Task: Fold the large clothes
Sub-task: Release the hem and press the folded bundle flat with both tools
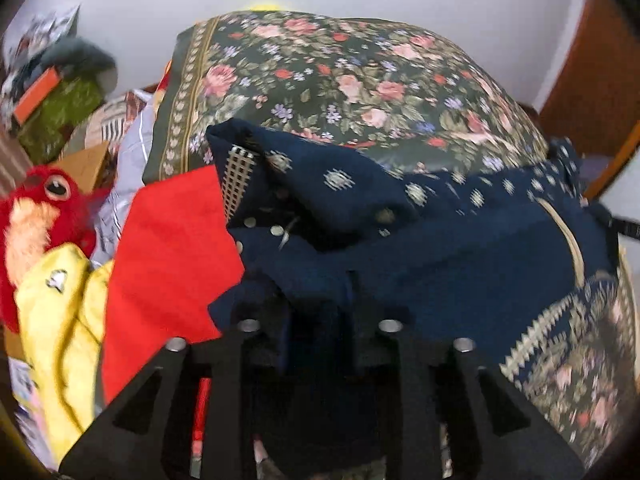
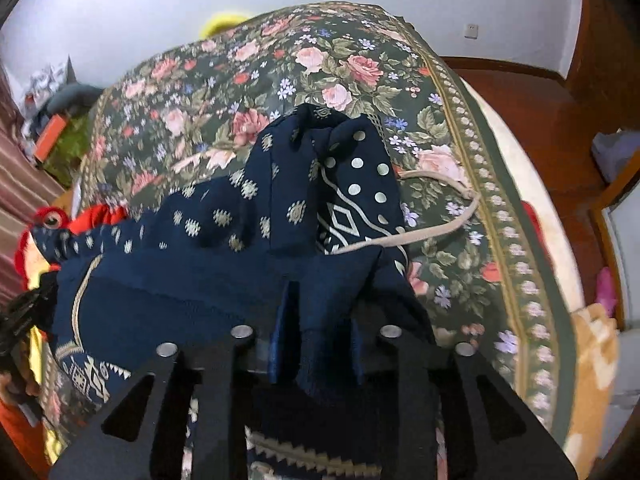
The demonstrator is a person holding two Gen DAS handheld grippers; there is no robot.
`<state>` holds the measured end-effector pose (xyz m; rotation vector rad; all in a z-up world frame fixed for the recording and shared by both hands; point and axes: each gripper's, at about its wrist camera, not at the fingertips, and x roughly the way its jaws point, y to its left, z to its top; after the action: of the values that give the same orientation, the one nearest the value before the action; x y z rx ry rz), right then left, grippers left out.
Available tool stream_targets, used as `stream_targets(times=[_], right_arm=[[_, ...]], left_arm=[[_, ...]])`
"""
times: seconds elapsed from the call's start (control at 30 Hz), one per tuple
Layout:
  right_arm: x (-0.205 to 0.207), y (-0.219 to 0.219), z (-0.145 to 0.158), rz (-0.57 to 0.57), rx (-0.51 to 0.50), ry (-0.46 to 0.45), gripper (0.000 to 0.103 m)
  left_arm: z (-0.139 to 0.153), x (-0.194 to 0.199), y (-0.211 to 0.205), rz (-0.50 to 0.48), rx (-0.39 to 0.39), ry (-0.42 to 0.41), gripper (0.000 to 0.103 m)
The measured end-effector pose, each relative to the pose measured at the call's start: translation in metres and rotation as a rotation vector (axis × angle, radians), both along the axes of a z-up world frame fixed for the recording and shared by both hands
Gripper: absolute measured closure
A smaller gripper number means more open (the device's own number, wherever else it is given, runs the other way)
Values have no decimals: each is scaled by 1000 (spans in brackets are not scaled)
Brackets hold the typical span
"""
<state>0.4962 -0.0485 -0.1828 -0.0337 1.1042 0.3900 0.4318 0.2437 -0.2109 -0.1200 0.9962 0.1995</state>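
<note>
Right wrist view: floral bed edge runs right, floor beyond; both hand-held grippers stand parted around bunched navy garment, whether pressing it, unclear.

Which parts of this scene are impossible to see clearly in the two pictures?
- Left wrist view: the fingertips of the left tool are lost against the dark blue garment; blur hides whether they pinch it.
- Right wrist view: the far end of the garment is bunched over itself, so its full shape is hidden.
- Right wrist view: the bed cover runs off the bottom edge.
- Left wrist view: the red plush toy is cut by the left edge and blurred.
</note>
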Motion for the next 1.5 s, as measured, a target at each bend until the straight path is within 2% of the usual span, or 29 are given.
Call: stream_targets(times=[0.03, 0.07, 0.1, 0.13, 0.27, 0.43, 0.47, 0.5, 0.57, 0.7, 0.8, 0.87, 1.0, 1.1, 1.27, 1.4, 1.5], right_arm=[[-4, 3, 5, 9, -33, -23, 64], [-14, 6, 15, 25, -66, -63, 51], [-17, 9, 18, 41, -77, -93, 41], [-25, 11, 24, 61, -82, -124, 38], [-63, 19, 53, 144, -104, -207, 36], [-97, 32, 73, 232, -42, -204, 36], [-102, 35, 74, 245, -26, -195, 33], [-106, 39, 72, 260, -4, -176, 26], [-111, 43, 67, 273, 31, -150, 22], [-114, 53, 49, 276, 30, -113, 22], [-105, 57, 33, 261, 56, -46, 22], [-96, 57, 24, 241, 83, -4, 22], [-79, 55, 10, 195, 119, 22, 22], [-66, 50, -6, 154, 108, 35, 22], [-42, 43, -18, 109, 133, 31, 22], [-7, 54, -4, 124, 83, 5, 25], [28, 61, 24, 88, 57, -56, 25]], left_arm=[[6, -5, -3, -10, 5, -4, 63], [12, -9, -5, -15, 0, -9, 58], [19, -14, -7, -17, -9, -23, 48], [28, -21, -9, -16, -14, -47, 45], [60, -45, -16, -65, -84, -118, 45], [91, -71, -29, -98, -113, -176, 38], [93, -75, -33, -114, -121, -177, 37], [94, -78, -37, -134, -143, -182, 33], [89, -83, -44, -161, -186, -185, 30], [63, -78, -60, -185, -208, -120, 30], [38, -69, -67, -185, -235, -56, 30], [25, -64, -69, -179, -243, -35, 30], [8, -48, -67, -146, -250, -15, 30], [-6, -35, -60, -90, -194, -14, 30], [-20, -16, -43, -47, -192, -26, 30], [2, 7, -28, 1, -25, -70, 30], [24, 34, -2, 36, 33, -76, 30]])
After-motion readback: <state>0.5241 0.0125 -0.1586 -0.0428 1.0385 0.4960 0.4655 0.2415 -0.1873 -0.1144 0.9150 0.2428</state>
